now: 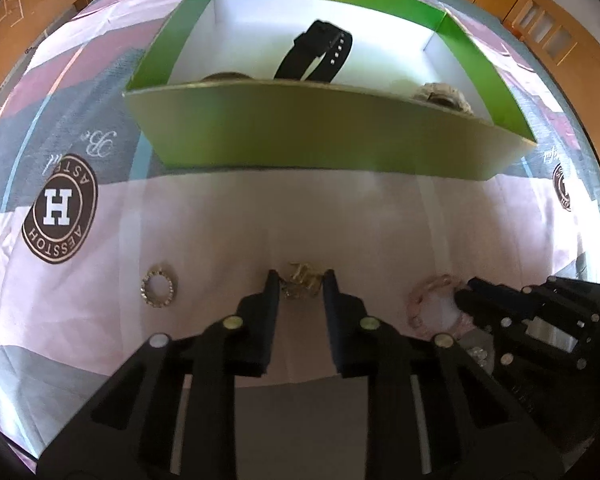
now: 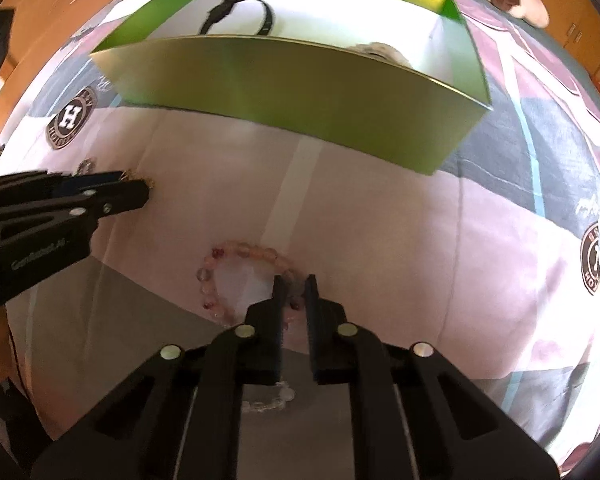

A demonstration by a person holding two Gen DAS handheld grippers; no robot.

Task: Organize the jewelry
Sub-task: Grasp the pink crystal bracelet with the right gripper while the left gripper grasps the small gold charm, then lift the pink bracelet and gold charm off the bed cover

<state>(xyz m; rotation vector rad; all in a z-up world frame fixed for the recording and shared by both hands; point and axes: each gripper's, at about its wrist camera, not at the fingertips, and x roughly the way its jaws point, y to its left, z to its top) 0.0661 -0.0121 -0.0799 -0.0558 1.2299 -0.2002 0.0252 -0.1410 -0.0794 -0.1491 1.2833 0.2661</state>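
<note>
Left gripper (image 1: 301,280) half closed around gold chain (image 1: 300,282); right gripper (image 2: 296,286) pinching pink bead bracelet (image 2: 236,254). Risk: slipping before green box (image 1: 320,128), thin chain, smooth beads.

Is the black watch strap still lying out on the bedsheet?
No, the black watch strap lies inside the green box, on its white floor behind the near wall.

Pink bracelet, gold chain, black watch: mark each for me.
pink bracelet (image 2: 240,249): right wrist view, on the beads of its far arc.
gold chain (image 1: 301,280): left wrist view, on the heap between the fingers.
black watch (image 1: 300,56): left wrist view, on its strap inside the box.
</note>
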